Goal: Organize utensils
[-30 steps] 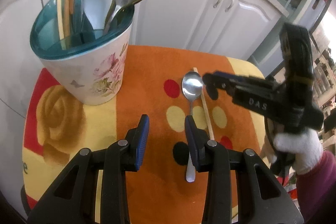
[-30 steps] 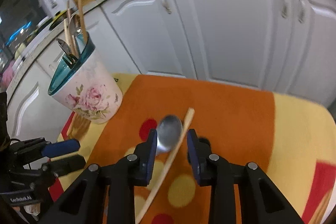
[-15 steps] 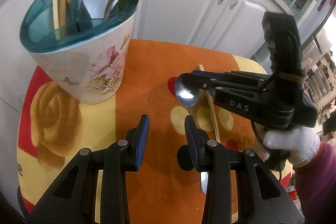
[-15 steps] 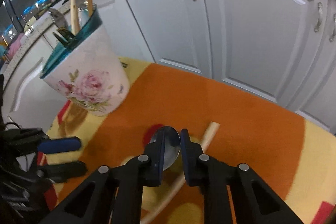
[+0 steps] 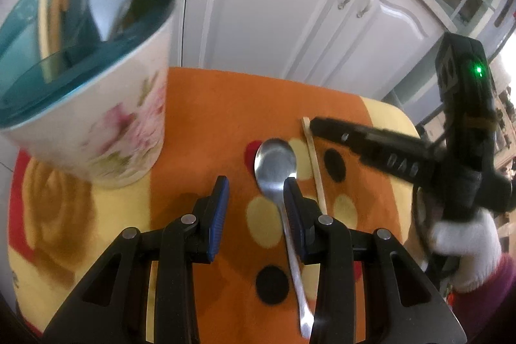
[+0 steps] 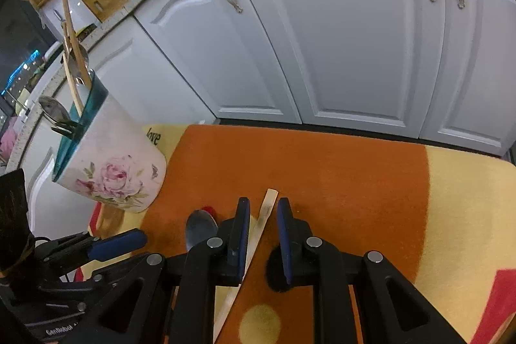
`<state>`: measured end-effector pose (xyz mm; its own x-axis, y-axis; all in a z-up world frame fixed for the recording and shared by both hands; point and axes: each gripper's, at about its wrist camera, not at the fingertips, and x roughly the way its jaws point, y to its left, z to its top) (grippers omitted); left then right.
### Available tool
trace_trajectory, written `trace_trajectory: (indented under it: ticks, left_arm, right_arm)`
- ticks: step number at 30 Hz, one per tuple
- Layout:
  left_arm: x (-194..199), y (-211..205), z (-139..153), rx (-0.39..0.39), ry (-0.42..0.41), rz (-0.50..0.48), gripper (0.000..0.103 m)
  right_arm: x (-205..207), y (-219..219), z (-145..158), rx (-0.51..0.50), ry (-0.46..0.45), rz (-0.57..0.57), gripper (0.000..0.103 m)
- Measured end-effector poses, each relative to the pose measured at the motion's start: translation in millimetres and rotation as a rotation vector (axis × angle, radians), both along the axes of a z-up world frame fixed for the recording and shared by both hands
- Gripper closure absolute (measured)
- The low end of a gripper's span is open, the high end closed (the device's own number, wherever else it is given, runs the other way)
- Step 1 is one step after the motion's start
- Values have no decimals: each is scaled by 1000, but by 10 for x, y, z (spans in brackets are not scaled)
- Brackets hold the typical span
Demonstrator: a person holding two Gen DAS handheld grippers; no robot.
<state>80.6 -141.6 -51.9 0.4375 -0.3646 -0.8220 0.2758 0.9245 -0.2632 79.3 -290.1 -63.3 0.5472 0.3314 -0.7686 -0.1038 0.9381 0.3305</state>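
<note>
Floral holder (image 5: pixel 96 131): far left on cloth (image 5: pixel 206 105), upright, stocked | left gripper (image 5: pixel 256 199): wide apart, empty; spoon (image 5: pixel 275 163) lies near its right finger | right gripper (image 6: pixel 262 234): narrow gap, straddles chopstick (image 6: pixel 262 221), unpinched; should centre, then pinch mid-shaft.

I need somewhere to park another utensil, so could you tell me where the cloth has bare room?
Free: the orange band of the cloth between the cabinet doors and the wooden stick, and the yellow stretch to its right. Crowded: the middle, where the spoon, stick and both grippers meet, and the floral holder on the left.
</note>
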Motion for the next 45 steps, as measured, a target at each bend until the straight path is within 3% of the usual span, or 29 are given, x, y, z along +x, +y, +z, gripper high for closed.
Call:
trace_trajectory:
  ticks: [5, 9, 11, 18, 22, 25, 27, 29, 31, 40, 42, 43, 45]
  left_arm:
    - [202, -135, -131, 19, 10, 31, 69]
    - [253, -171, -216, 15, 6, 36, 71]
    - [266, -209, -224, 9, 6, 18, 96]
    - [47, -47, -190, -19, 47, -46, 103]
    - [-154, 104, -209, -1, 77, -68, 103]
    - [-186, 177, -201, -12, 79, -48, 103]
    - [-167, 208, -166, -35, 66, -39, 101]
    - [-123, 190, -127, -45, 53, -42, 84]
    - [-62, 133, -99, -57, 36, -50, 74]
    - [142, -117, -203, -56, 25, -18, 74]
    - [164, -154, -202, -44, 15, -22, 80]
    - [170, -161, -209, -46, 18, -30, 92]
    - [150, -183, -221, -26, 12, -44, 94]
  right_arm:
    - [2, 108, -64, -74, 3, 28, 86]
    - [-66, -9, -61, -62, -1, 12, 95]
    - [-100, -43, -62, -41, 3, 12, 95]
    - [-316, -64, -92, 22, 38, 63, 96]
    - [-447, -21, -79, 28, 72, 91, 97]
    - [-508, 45, -52, -47, 62, 96, 96]
    - [-509, 71, -44, -75, 57, 94, 81]
    - [-501, 70, -33, -51, 53, 87, 74]
    - [-478, 79, -32, -59, 53, 87, 74]
    - [-430, 106, -51, -84, 34, 91, 74]
    - [-412, 143, -55, -109, 29, 97, 74]
    - [-407, 164, -56, -123, 25, 99, 73]
    - [-406, 219, -60, -161, 13, 101, 79]
